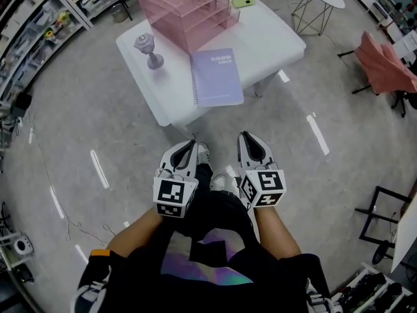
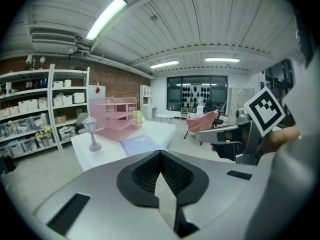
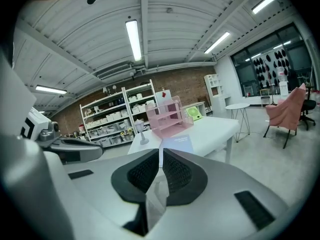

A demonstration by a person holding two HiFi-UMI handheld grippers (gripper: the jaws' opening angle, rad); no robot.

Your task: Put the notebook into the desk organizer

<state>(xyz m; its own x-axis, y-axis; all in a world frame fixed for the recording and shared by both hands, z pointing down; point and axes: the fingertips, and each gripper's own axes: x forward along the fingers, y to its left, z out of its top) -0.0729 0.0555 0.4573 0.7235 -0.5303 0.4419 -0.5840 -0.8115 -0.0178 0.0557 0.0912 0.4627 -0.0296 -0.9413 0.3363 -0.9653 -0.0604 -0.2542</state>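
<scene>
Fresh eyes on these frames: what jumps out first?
The pink organizer sits at the white table's far side, a lilac notebook flat in front of it, a small lamp figure to its left. Both shut and empty, the left gripper and right gripper hang short of the table.

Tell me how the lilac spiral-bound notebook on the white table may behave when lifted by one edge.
The thin lilac spiral-bound notebook lies flat, so it probably sags if gripped at one edge. Its smooth-looking cover may slide on the white table.
</scene>
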